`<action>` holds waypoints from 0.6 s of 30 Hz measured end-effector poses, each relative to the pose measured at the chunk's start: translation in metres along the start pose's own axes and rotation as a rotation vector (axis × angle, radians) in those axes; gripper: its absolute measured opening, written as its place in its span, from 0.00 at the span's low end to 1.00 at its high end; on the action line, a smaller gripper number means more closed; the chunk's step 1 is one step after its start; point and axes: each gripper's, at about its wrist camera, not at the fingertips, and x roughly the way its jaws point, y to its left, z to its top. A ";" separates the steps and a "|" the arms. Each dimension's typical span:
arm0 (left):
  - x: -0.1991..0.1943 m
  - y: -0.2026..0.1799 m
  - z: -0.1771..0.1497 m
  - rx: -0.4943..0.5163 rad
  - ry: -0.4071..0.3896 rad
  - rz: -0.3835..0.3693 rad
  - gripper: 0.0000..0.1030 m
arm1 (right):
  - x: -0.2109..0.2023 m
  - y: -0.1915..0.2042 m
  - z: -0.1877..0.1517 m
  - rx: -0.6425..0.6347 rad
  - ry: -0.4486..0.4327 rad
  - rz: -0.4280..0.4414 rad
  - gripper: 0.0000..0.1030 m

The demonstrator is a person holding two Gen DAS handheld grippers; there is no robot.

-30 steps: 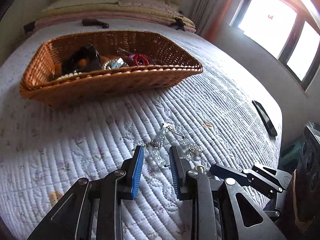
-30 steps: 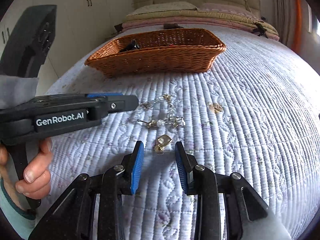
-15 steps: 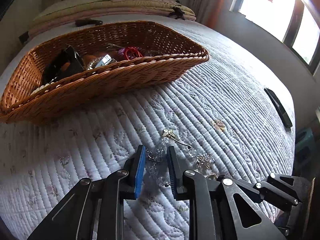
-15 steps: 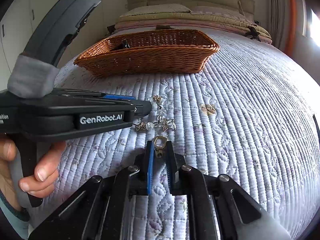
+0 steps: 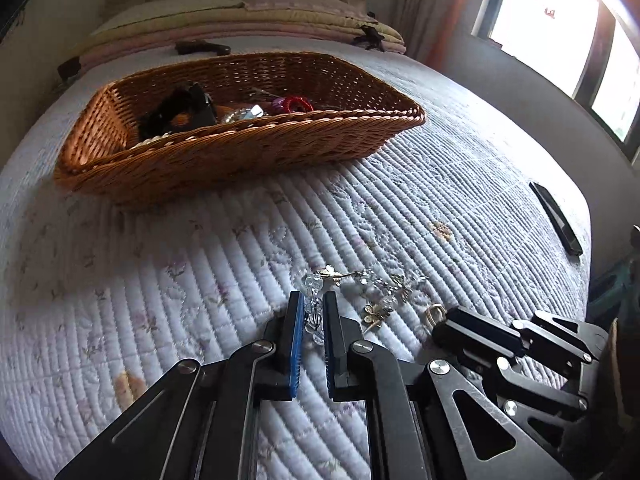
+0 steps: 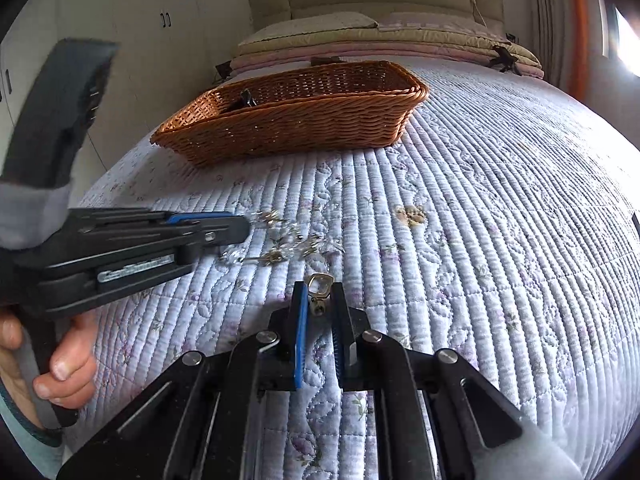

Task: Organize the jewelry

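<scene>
Left wrist view: left gripper [image 5: 313, 316] jaws pinch the crystal chain [image 5: 362, 286], right gripper [image 6: 320, 304] jaws clamp the gold earring [image 6: 319, 285], presumably bound for the basket [image 5: 248, 152] at 11 o'clock.

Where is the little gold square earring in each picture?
Left wrist view: the small gold square-framed earring sits low and right of centre, at the tip of the right gripper.
Right wrist view: it is low in the middle, pinched between the gripper's blue-padded fingers.
Shared landmark: the brown woven wicker basket on the quilted bed.
</scene>
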 end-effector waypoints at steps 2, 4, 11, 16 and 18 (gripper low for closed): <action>-0.012 0.008 -0.007 -0.044 -0.017 -0.052 0.09 | -0.003 -0.001 -0.001 0.000 -0.012 0.004 0.12; -0.027 0.017 -0.012 -0.089 -0.043 -0.129 0.09 | -0.006 -0.001 -0.002 -0.003 -0.025 0.013 0.12; -0.062 0.039 -0.011 -0.181 -0.133 -0.327 0.09 | -0.016 -0.004 -0.001 -0.006 -0.043 0.032 0.12; -0.067 0.042 -0.008 -0.202 -0.153 -0.324 0.09 | -0.019 -0.007 0.000 0.000 -0.047 0.050 0.12; -0.070 0.043 -0.007 -0.202 -0.165 -0.316 0.09 | -0.023 -0.007 0.002 -0.005 -0.052 0.049 0.12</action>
